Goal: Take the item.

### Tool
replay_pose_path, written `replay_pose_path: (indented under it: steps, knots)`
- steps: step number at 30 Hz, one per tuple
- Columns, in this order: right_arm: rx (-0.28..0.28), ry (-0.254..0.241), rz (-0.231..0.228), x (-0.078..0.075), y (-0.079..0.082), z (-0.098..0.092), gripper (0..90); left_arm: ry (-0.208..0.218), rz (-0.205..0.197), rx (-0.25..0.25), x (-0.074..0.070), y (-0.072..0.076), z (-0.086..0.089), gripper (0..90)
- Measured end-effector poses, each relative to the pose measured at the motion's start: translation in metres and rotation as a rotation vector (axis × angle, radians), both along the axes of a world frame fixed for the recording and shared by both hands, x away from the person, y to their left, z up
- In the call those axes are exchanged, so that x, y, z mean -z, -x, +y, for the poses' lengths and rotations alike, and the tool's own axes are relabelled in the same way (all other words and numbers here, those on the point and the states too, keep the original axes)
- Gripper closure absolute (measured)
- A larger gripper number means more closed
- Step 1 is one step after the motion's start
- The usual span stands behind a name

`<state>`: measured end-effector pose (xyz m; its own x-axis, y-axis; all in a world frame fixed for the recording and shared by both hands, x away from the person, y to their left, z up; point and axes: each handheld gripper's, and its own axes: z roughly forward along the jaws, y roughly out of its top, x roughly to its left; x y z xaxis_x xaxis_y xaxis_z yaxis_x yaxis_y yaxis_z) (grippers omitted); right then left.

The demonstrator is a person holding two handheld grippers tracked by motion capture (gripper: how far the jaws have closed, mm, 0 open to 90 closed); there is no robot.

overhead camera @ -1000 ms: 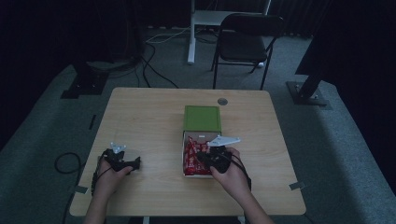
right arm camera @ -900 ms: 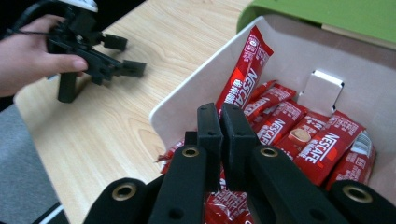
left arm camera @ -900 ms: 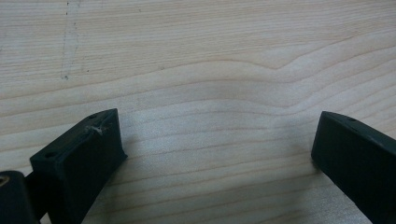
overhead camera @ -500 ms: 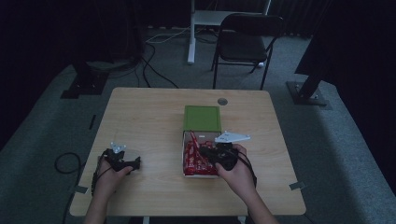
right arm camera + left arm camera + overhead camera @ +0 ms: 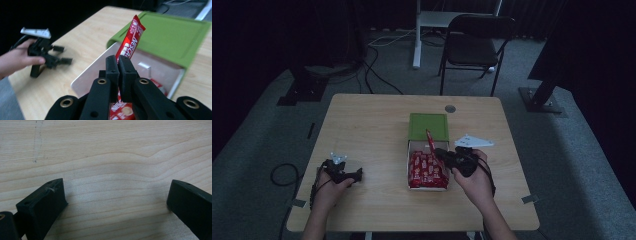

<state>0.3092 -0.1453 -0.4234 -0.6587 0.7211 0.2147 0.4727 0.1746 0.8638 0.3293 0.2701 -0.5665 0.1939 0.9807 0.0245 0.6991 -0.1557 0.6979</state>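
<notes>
Fingers of the right gripper [image 5: 118,65] pinch a slim red Nescafé sachet [image 5: 130,37] upright.

A slim red Nescafé sachet [image 5: 130,40] stands nearly upright above the white box [image 5: 90,72], its lower end pinched; more red sachets [image 5: 426,170] lie packed inside.

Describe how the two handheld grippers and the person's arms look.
Both grippers are black. The left gripper has blocky, square-ended jaws and a small grey plate on top. The right gripper has flat black jaws on arms with brass-coloured rivets; a pale grey three-cornered plate sits above it. A black cable loops off the table's left edge. The forearms are bare, with no sleeves in sight.
</notes>
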Motion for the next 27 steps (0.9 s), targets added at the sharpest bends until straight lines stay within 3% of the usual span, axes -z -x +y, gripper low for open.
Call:
replay_pose_path:
  steps: [13, 27]
  knots:
    - [0.109, -0.009, -0.017, -0.005, -0.008, -0.041, 87.3, 0.000, 0.000, 0.000, 0.000, 0.000, 0.000, 2.7]
    - [0.237, 0.009, -0.025, 0.006, -0.015, -0.085, 87.2, 0.000, -0.001, 0.000, 0.000, 0.000, 0.000, 2.7]
